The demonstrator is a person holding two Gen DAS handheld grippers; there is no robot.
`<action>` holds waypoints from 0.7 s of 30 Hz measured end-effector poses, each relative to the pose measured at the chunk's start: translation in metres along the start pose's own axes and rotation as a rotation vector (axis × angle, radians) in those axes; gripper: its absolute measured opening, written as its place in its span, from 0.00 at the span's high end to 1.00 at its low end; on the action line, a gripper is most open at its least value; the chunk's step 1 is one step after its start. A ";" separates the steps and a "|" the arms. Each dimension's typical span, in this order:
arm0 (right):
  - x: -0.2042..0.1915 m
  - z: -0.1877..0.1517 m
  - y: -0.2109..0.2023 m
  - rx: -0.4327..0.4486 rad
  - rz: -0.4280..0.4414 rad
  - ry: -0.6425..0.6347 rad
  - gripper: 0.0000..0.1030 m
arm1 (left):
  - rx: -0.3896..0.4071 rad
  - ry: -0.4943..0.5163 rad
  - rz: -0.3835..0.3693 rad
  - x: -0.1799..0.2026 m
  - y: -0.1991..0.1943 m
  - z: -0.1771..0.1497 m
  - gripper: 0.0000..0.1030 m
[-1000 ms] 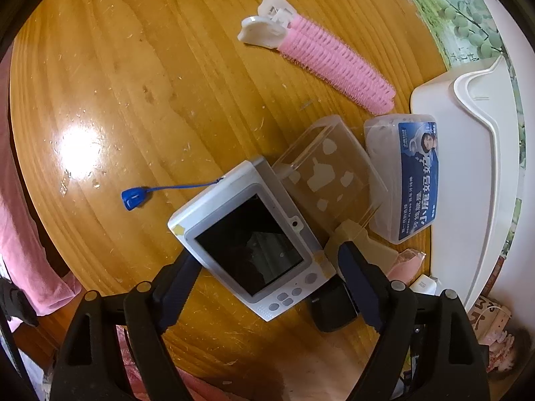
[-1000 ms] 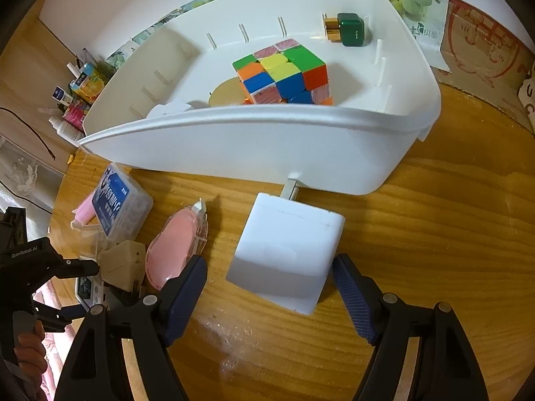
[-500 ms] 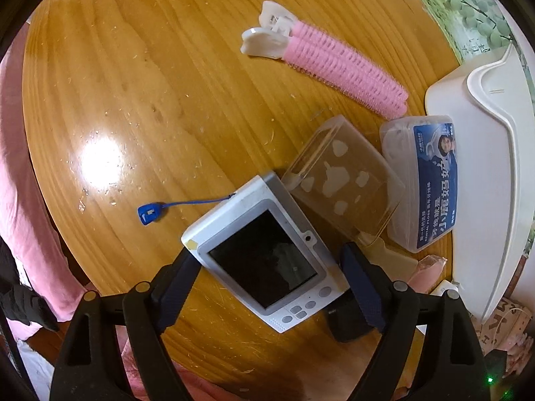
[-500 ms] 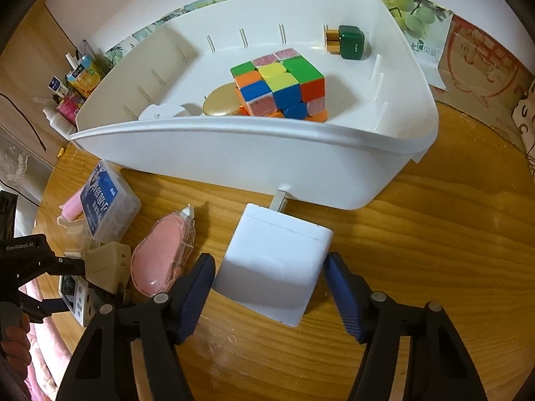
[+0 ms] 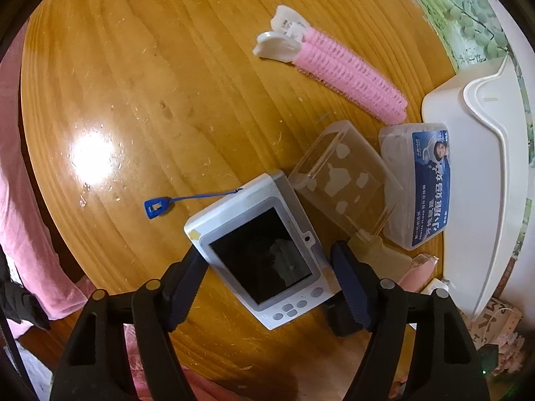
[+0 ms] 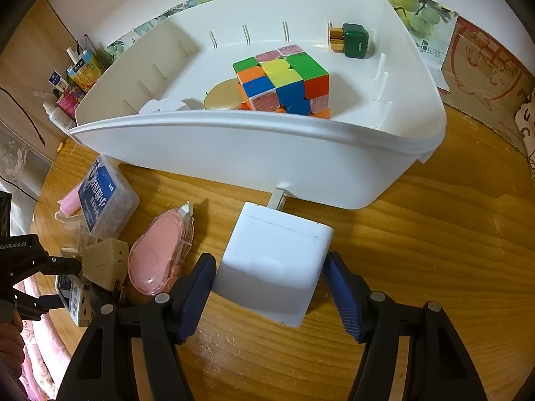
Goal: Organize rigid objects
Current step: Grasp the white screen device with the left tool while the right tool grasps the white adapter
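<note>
White charger block (image 6: 277, 264) lies flat on the wooden surface (image 6: 434, 234), its metal prong end touching the outer wall of the white bin (image 6: 254, 153). Right gripper (image 6: 269, 295) straddles the block: jaws part-open, left pad at or touching the block's side, right pad just clear of the other side; contact hard to confirm from this angle. Block not lifted.

White handheld device (image 5: 260, 250) with dark screen lies face up on the surface, set diagonally. Left gripper (image 5: 267, 284) brackets its lower end; jaws closing, device between them, left pad against the device's edge, right pad just beside its corner. Firm grip not evident. Blue strap with tab (image 5: 157, 207) trails from the device's upper corner.

Just beside the device: clear plastic case (image 5: 344, 180), then floss pick box (image 5: 418, 183) with blue label, touching or nearly touching the bin. Pink hair roller clip (image 5: 337, 67) lies further up, apart from both. Beige plug adapter (image 6: 105, 259) and pink oval case (image 6: 160, 257) sit between the two grippers.

Inside the bin: colour cube (image 6: 284, 80), gold disc (image 6: 224, 97) leaning beside it, green-and-gold small object (image 6: 351, 40) at the far corner, white round piece (image 6: 164, 105) near the front wall.
</note>
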State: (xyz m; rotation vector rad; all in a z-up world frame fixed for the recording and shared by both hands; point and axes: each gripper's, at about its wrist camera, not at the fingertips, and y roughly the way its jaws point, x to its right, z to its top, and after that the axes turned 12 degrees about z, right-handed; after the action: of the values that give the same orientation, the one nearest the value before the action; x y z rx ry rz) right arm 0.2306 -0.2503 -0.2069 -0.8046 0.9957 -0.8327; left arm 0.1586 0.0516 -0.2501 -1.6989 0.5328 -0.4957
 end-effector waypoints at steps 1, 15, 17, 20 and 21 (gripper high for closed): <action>0.000 0.000 0.000 -0.003 -0.001 0.000 0.35 | -0.005 -0.002 -0.009 -0.003 0.000 0.000 0.27; 0.007 -0.009 -0.016 -0.003 -0.006 -0.002 0.42 | -0.033 -0.004 -0.058 -0.048 0.001 -0.024 0.32; 0.011 -0.011 -0.020 -0.001 0.001 0.017 0.42 | -0.033 -0.001 -0.062 -0.058 0.002 -0.032 0.32; 0.015 -0.016 -0.025 0.006 -0.001 0.031 0.42 | -0.025 0.003 -0.055 -0.070 0.004 -0.041 0.32; 0.017 -0.018 -0.027 0.009 0.000 0.037 0.42 | -0.022 0.006 -0.053 -0.073 0.004 -0.044 0.32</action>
State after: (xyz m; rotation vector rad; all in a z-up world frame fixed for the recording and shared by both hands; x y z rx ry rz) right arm 0.2132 -0.2805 -0.1956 -0.7843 1.0240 -0.8540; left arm 0.0742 0.0601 -0.2486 -1.7362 0.5006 -0.5353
